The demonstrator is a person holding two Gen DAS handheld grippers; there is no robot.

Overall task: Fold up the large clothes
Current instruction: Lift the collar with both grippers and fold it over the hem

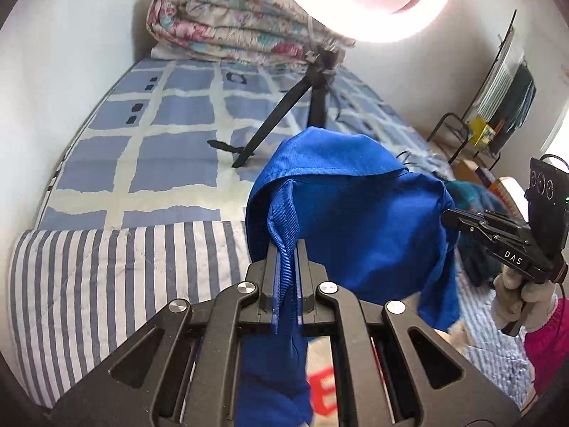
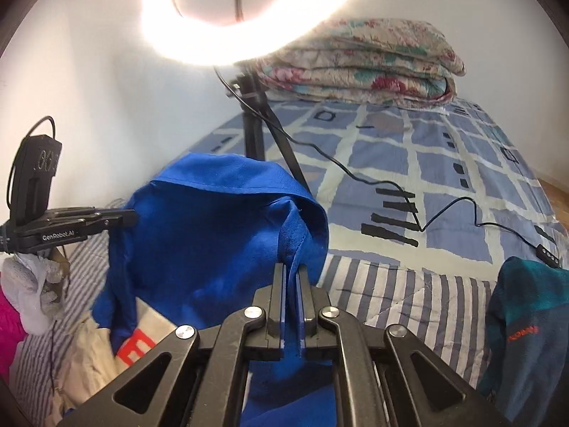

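A bright blue garment [image 1: 348, 213] hangs in the air above the bed, stretched between both grippers. My left gripper [image 1: 287, 249] is shut on one edge of it, with cloth trailing down between the fingers. My right gripper [image 2: 292, 274] is shut on another edge of the blue garment [image 2: 213, 231]. The right gripper also shows in the left wrist view [image 1: 451, 217], pinching the cloth at its right side. The left gripper shows in the right wrist view [image 2: 128, 217], at the cloth's left side. A white part with red lettering [image 2: 138, 341] hangs below the blue cloth.
The bed has a blue checked sheet [image 1: 170, 149] and a striped quilt [image 1: 106, 284]. A ring light on a black tripod [image 1: 284, 114] stands on the bed, its cable [image 2: 391, 192] trailing across. A folded floral quilt [image 1: 242, 25] lies at the head. A dark teal garment [image 2: 526, 331] lies at the right.
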